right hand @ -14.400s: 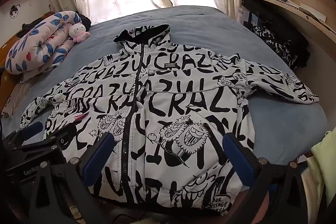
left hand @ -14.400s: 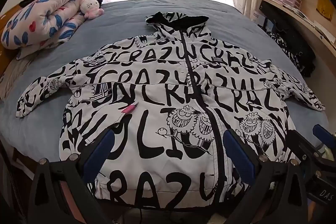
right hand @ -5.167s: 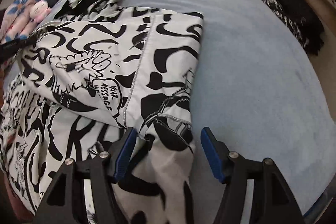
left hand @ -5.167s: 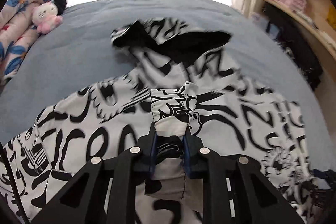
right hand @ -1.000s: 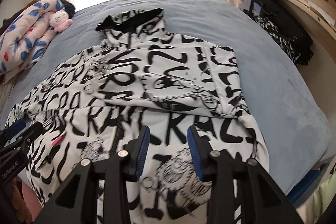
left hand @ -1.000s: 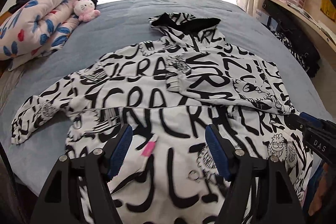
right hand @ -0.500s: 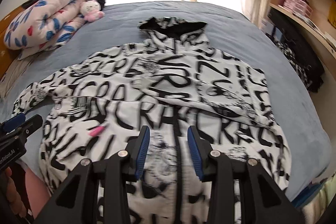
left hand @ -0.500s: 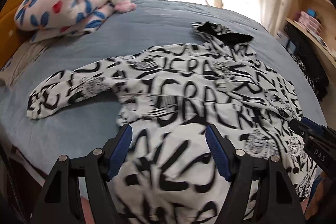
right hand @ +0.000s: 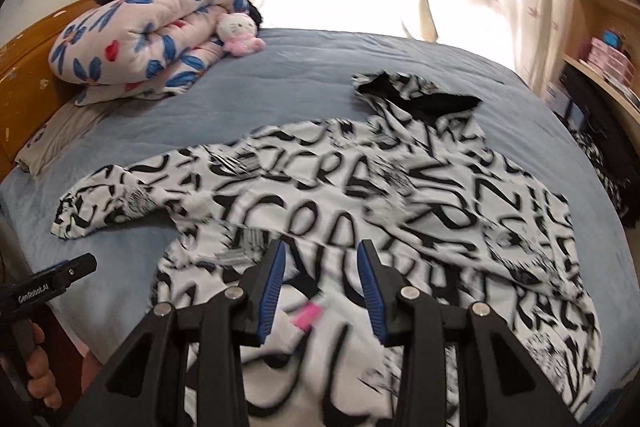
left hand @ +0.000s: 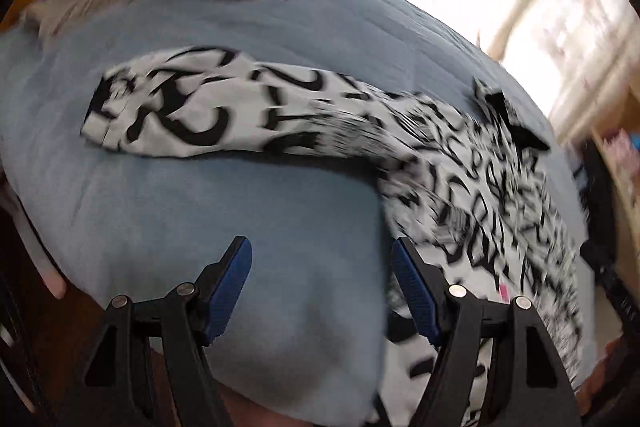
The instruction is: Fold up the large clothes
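A white hooded jacket (right hand: 360,195) with black lettering lies front-up on the blue bed (right hand: 280,75). Its right sleeve is folded across the chest; its left sleeve (left hand: 200,111) still stretches out sideways, cuff at the far left. My left gripper (left hand: 320,255) is open over bare blue bedding, short of that sleeve and left of the jacket's body, with nothing between its fingers. My right gripper (right hand: 320,259) hovers above the lower chest, jaws partly apart and empty, near a small pink tag (right hand: 307,315). The left tool (right hand: 48,285) shows at the right wrist view's left edge.
A rolled floral quilt (right hand: 140,35) and a small white-and-pink plush toy (right hand: 240,35) sit at the bed's head by a wooden headboard (right hand: 24,67). Shelves (right hand: 600,59) with dark clothing beneath run along the right. Curtained window behind.
My left gripper swept left off the jacket's hem to the bedding near the outstretched sleeve, rolling as it went. My right gripper also shifted left across the jacket. Neither has taken hold of anything.
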`<state>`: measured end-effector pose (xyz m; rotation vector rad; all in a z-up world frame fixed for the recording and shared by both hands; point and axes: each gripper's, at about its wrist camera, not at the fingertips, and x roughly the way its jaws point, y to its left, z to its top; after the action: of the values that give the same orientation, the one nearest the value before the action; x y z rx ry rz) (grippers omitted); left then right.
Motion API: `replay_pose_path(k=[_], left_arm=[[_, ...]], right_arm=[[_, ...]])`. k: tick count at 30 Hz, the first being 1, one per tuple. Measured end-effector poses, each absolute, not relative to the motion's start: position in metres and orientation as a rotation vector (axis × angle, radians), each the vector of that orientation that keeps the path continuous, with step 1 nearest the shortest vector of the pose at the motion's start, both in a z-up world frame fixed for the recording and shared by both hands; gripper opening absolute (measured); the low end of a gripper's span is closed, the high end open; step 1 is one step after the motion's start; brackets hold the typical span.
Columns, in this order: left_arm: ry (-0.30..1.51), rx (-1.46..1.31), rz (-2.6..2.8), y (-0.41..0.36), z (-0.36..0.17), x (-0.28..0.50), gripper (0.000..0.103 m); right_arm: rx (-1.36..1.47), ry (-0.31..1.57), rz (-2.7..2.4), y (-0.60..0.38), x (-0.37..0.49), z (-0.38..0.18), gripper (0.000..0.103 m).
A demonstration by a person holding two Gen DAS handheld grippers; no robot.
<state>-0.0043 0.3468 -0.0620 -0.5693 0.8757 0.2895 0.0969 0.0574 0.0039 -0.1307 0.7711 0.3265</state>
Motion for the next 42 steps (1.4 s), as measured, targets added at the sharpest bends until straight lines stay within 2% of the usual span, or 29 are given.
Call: replay_pose_path(k=[10, 14, 18, 20, 21, 22, 24, 28, 32, 38, 42], left_arm=[[0.787, -1.0, 0.259, 0.472, -0.131, -0.007, 0.071], [0.739, -1.061, 0.297, 0.499, -0.136, 0.001, 0.071], [0.775, -1.084, 0.379, 0.52, -0.146, 0.019, 0.07], [0.834, -1.062, 0.429, 0.524, -0.151, 0.03, 0.052], [0.852, -1.022, 0.461, 0.524, -0.15, 0.033, 0.031], [0.869, -0.971, 0.499, 0.522, -0.148, 0.036, 0.014], [0.851, -0.957, 0.51, 0.52, -0.144, 0.034, 0.01], [0.769, -0.86, 0.553, 0.509, -0.115, 0.018, 0.007], [0.647, -0.657, 0.534, 0.475, -0.047, 0.022, 0.007], [0.475, -0.406, 0.317, 0.376, 0.058, 0.066, 0.007], [0.436, -0.279, 0.133, 0.29, 0.098, 0.111, 0.007]], right_arm=[[-0.206, 0.828, 0.397, 0.136, 0.124, -0.027, 0.037], [-0.241, 0.877, 0.412, 0.154, 0.127, -0.045, 0.037], [-0.256, 0.913, 0.42, 0.162, 0.13, -0.06, 0.037], [-0.257, 0.925, 0.418, 0.161, 0.133, -0.064, 0.037], [-0.253, 0.934, 0.416, 0.159, 0.134, -0.066, 0.037], [-0.248, 0.94, 0.415, 0.157, 0.136, -0.067, 0.037], [-0.23, 0.954, 0.41, 0.151, 0.139, -0.069, 0.037], [-0.196, 0.971, 0.401, 0.135, 0.144, -0.071, 0.037], [-0.149, 0.98, 0.393, 0.116, 0.147, -0.07, 0.037], [-0.072, 0.963, 0.366, 0.075, 0.147, -0.062, 0.037], [-0.009, 0.944, 0.315, 0.035, 0.15, -0.055, 0.037]])
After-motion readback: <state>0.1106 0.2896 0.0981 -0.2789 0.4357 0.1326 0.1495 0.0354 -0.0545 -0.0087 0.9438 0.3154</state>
